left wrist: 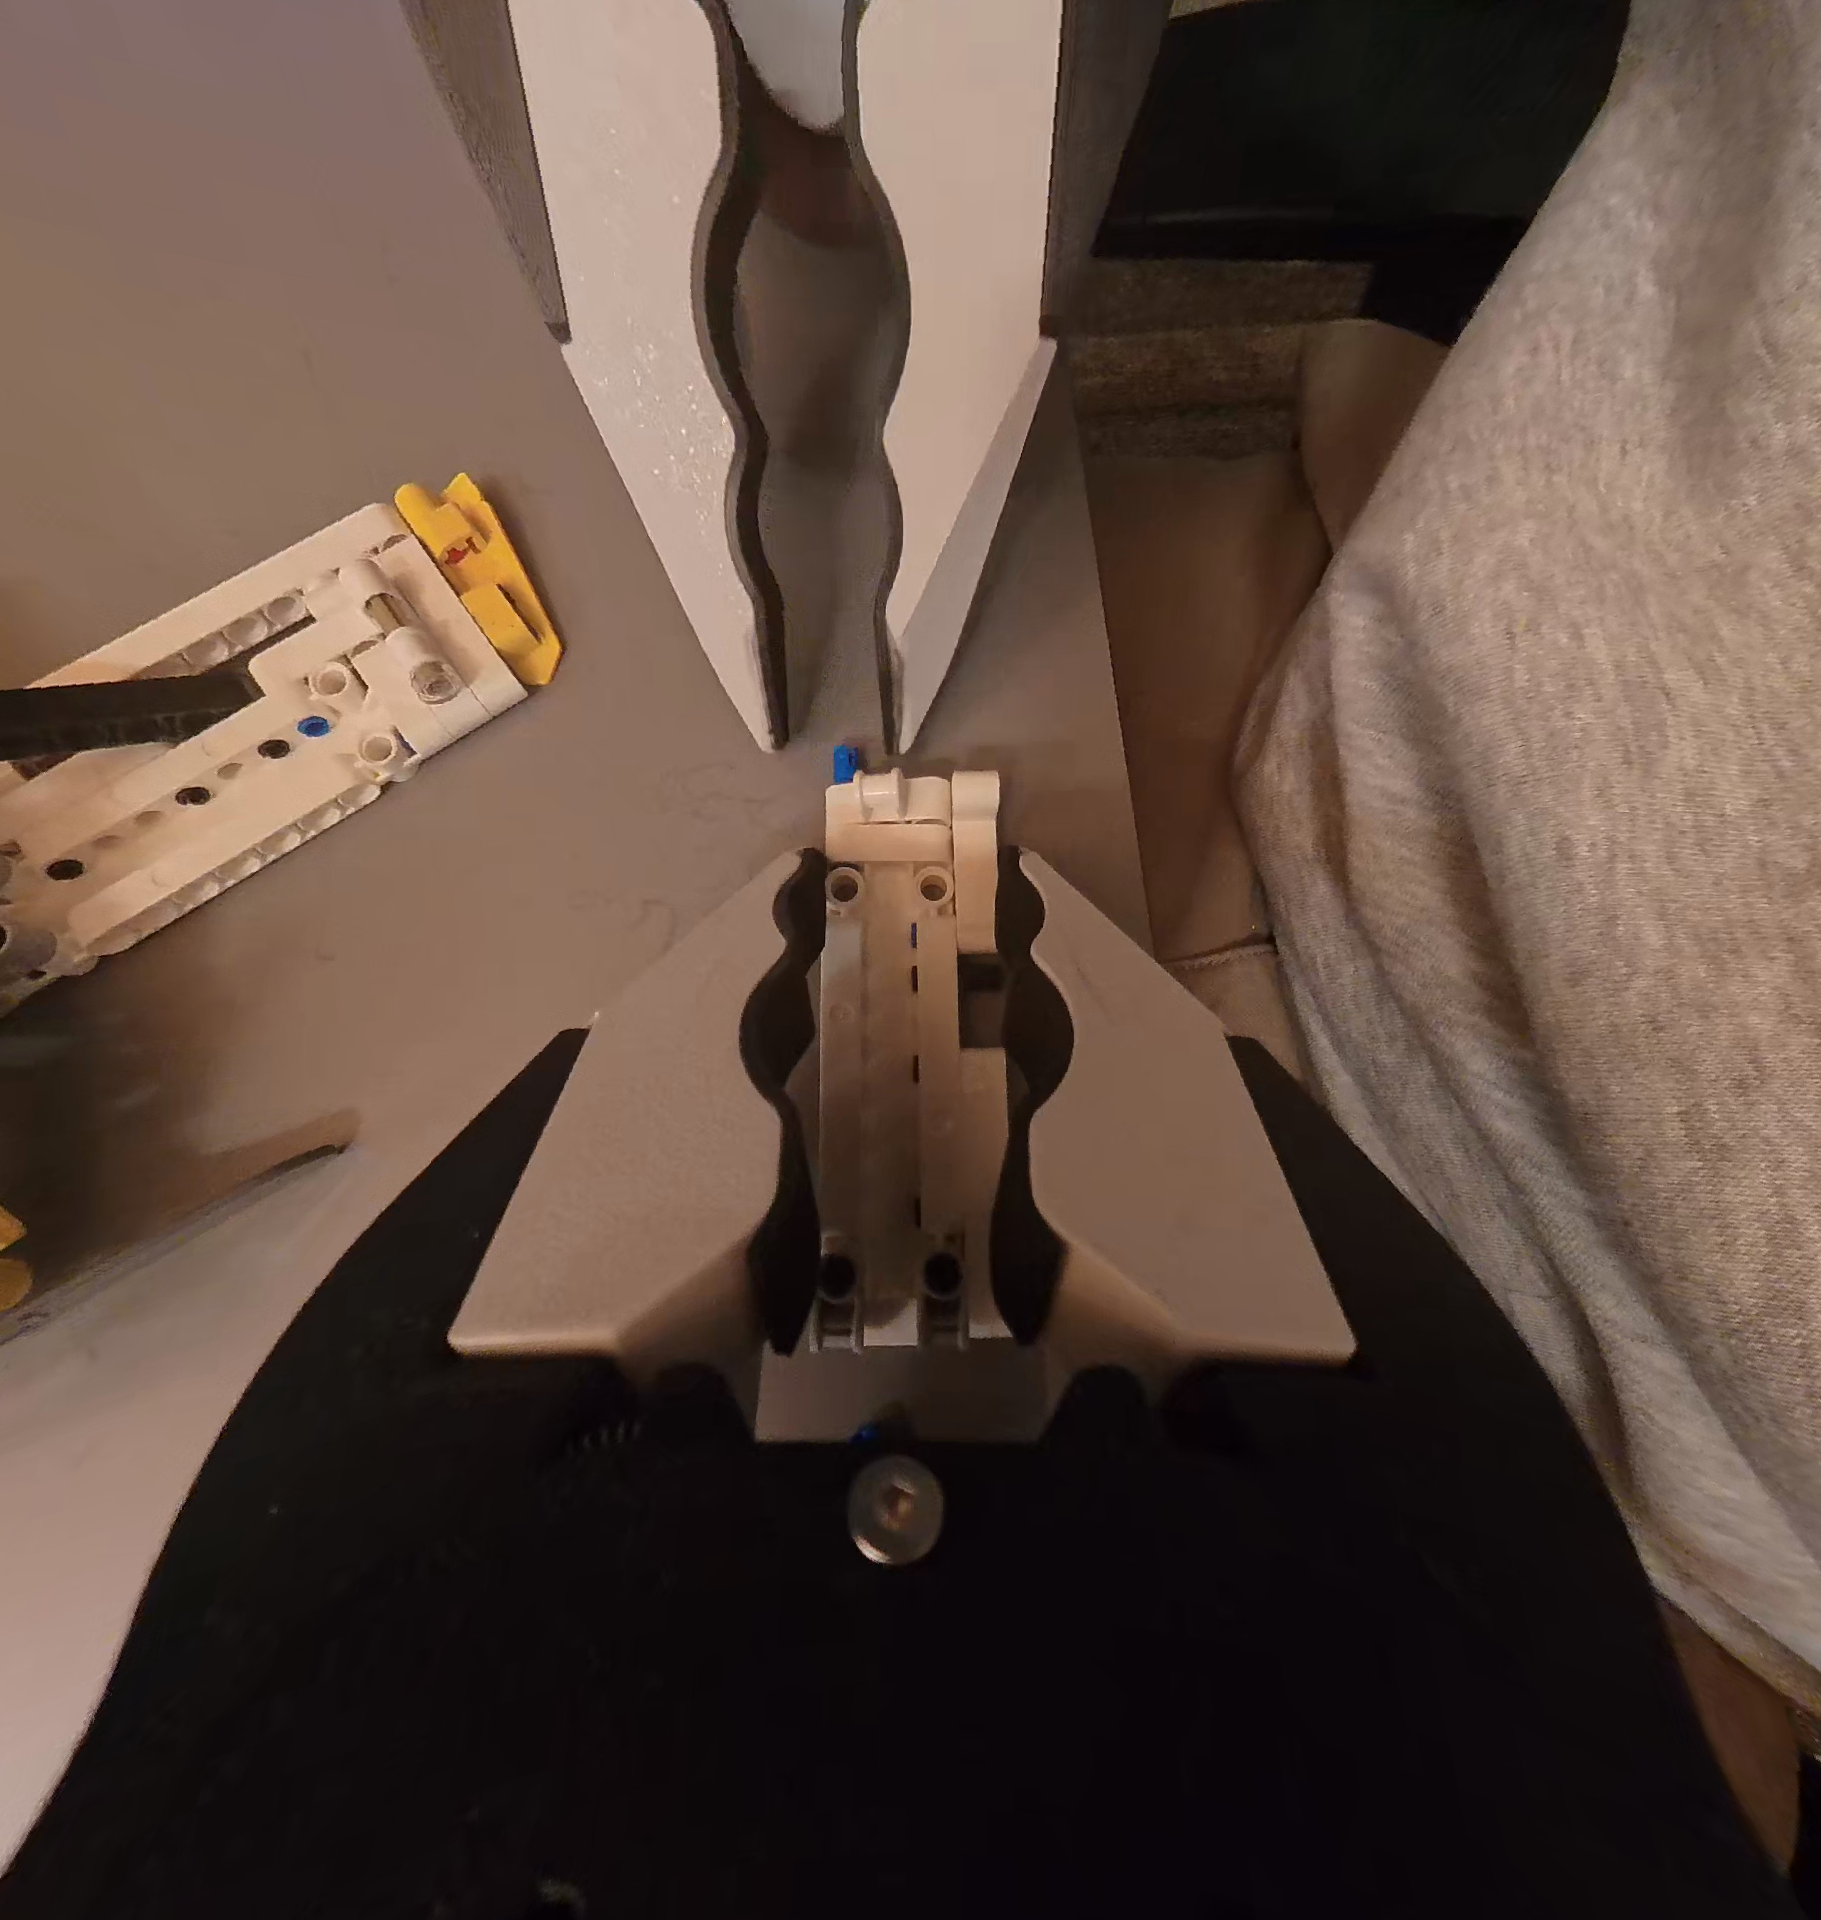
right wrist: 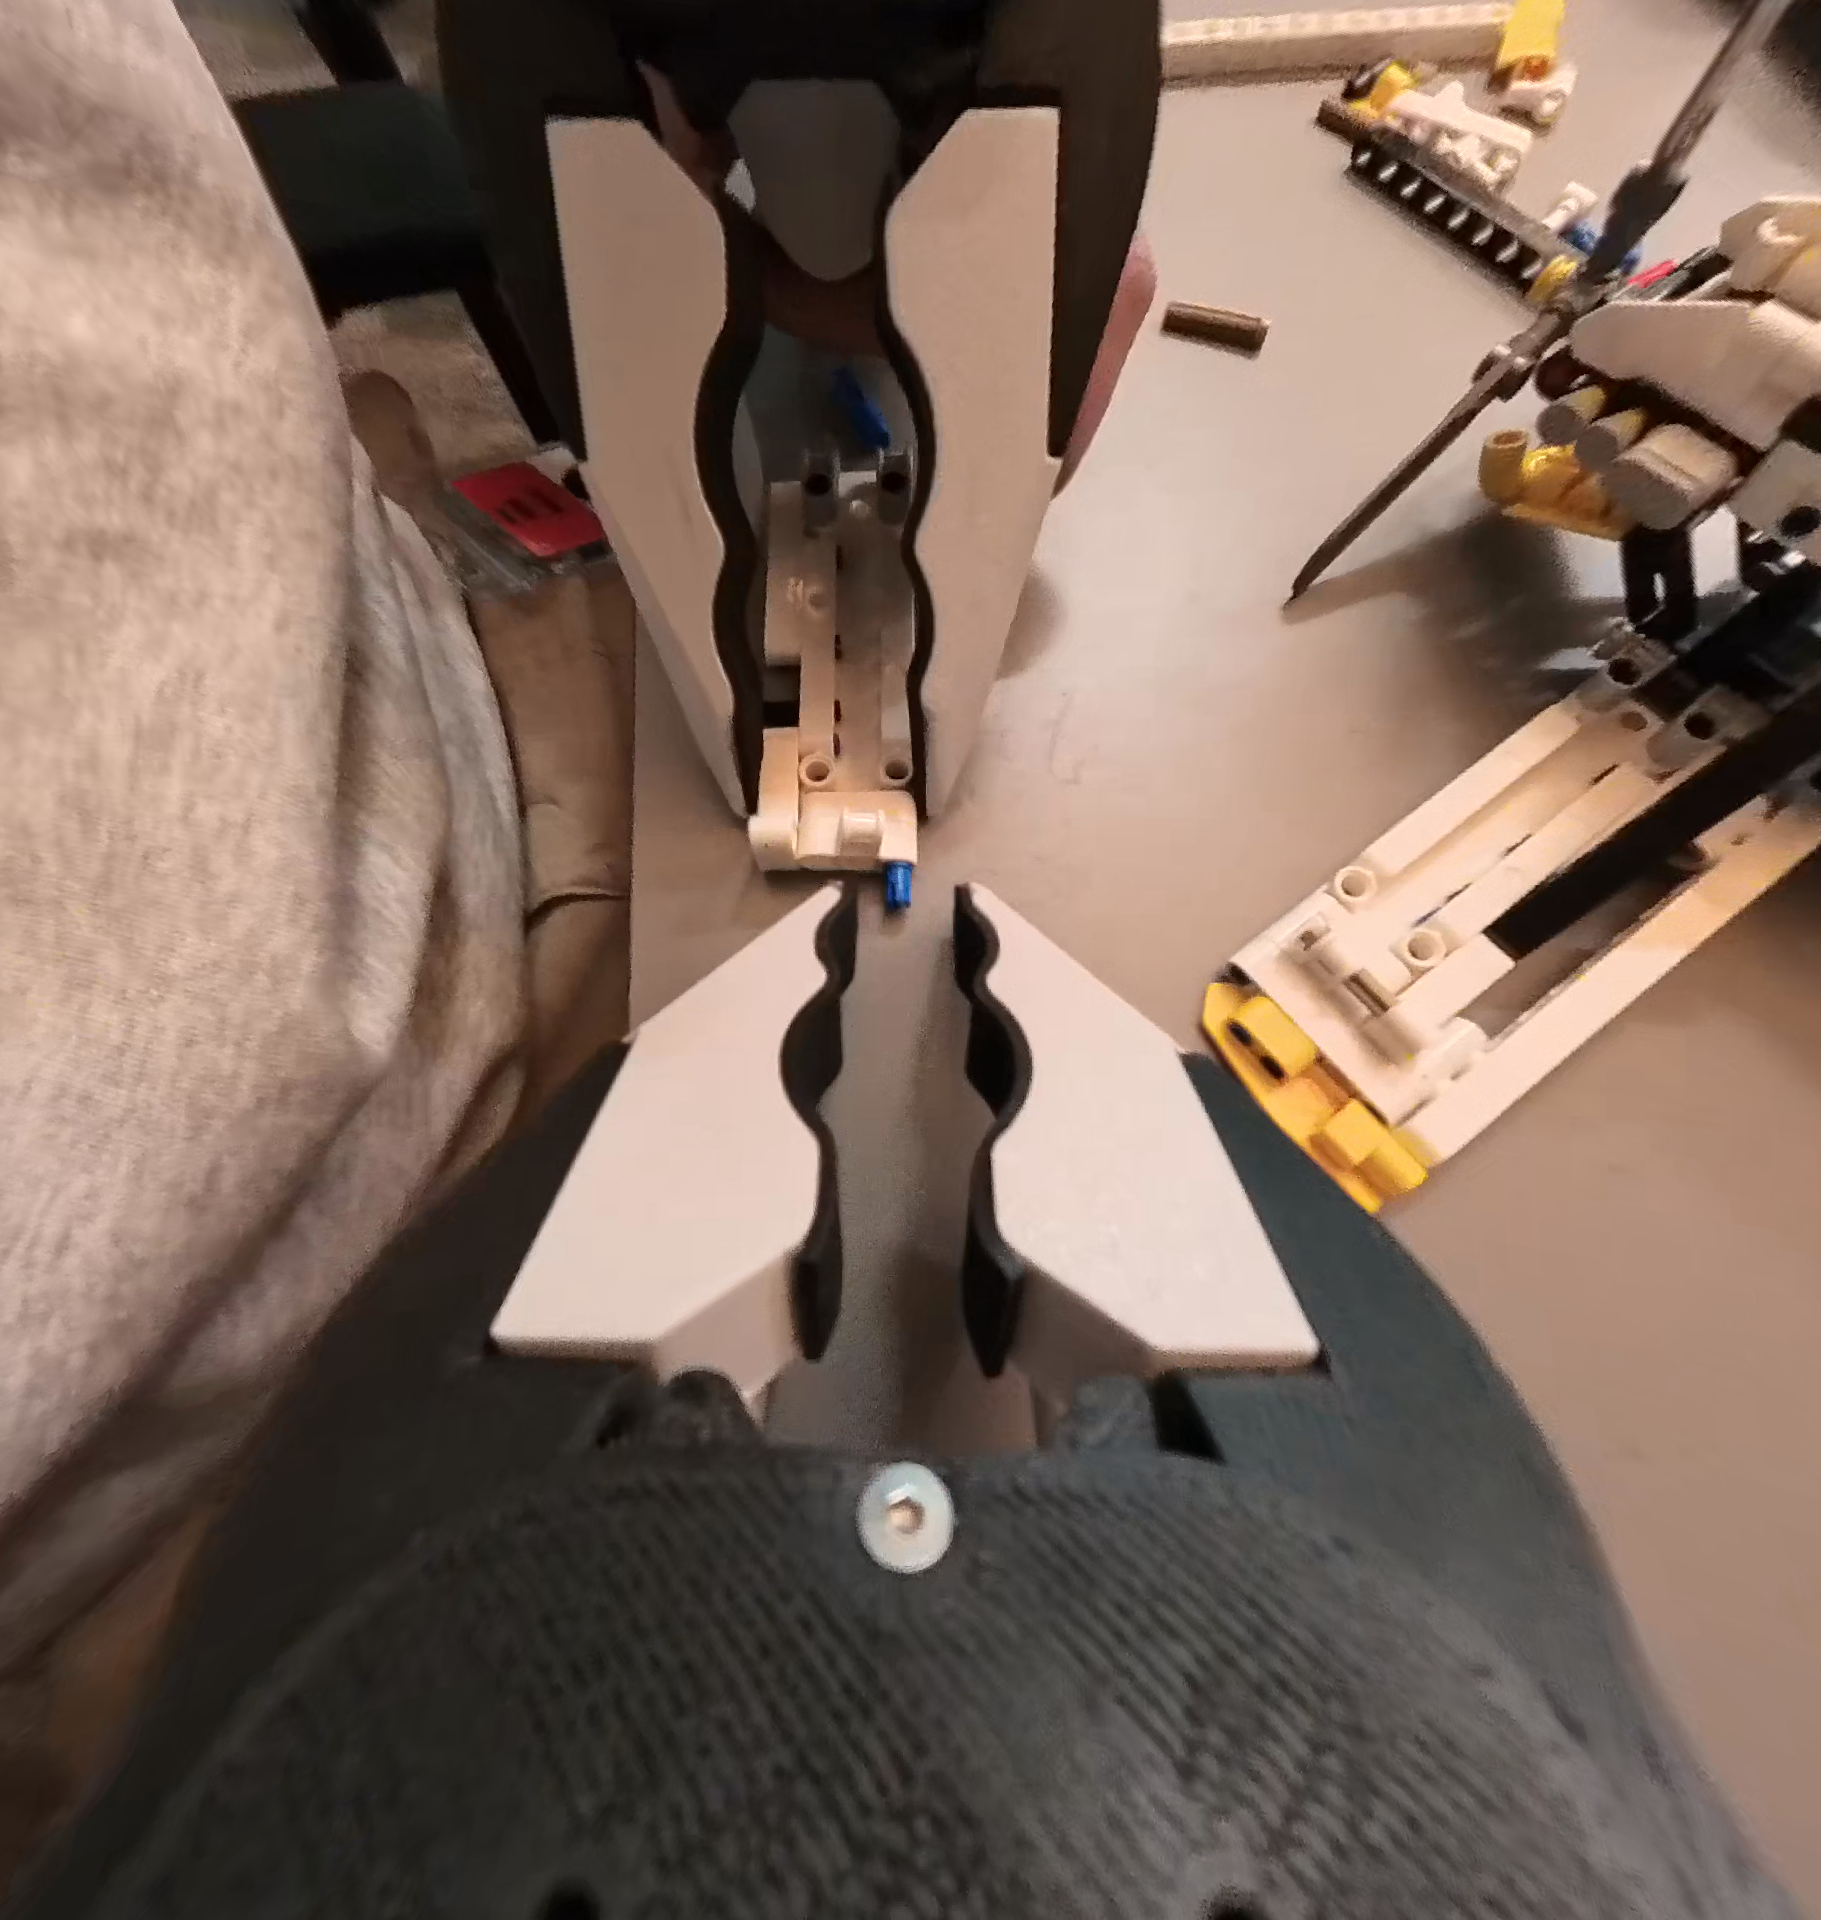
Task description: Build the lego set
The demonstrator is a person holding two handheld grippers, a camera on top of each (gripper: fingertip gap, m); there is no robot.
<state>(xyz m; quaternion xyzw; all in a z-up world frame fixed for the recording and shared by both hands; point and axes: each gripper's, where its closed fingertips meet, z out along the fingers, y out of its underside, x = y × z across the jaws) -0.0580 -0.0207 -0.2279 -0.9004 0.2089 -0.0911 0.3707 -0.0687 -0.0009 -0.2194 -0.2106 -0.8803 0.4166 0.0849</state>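
Observation:
My left gripper point(left wrist: 911, 857) is shut on a long white lego subassembly point(left wrist: 901, 1039), held lengthwise between its fingers. The subassembly's front end sticks out past the fingertips, with a small blue pin point(left wrist: 844, 762) at its tip. My right gripper point(right wrist: 901, 899) faces it tip to tip. It is open and empty, its jaws a narrow gap apart. The blue pin point(right wrist: 895, 885) lies just in front of that gap, untouched. The left gripper point(right wrist: 838, 821) and the subassembly point(right wrist: 833, 665) also show in the right wrist view. The right gripper point(left wrist: 838, 743) shows in the left wrist view.
A large white, yellow and black lego model point(right wrist: 1508, 935) lies on the grey table point(right wrist: 1145, 623), and shows in the left wrist view point(left wrist: 262, 727). A brown axle point(right wrist: 1212, 327) and another lego assembly point(right wrist: 1436, 114) lie farther back. A person's grey sleeve point(right wrist: 158, 623) is alongside. My left and right fingertips are right by each other.

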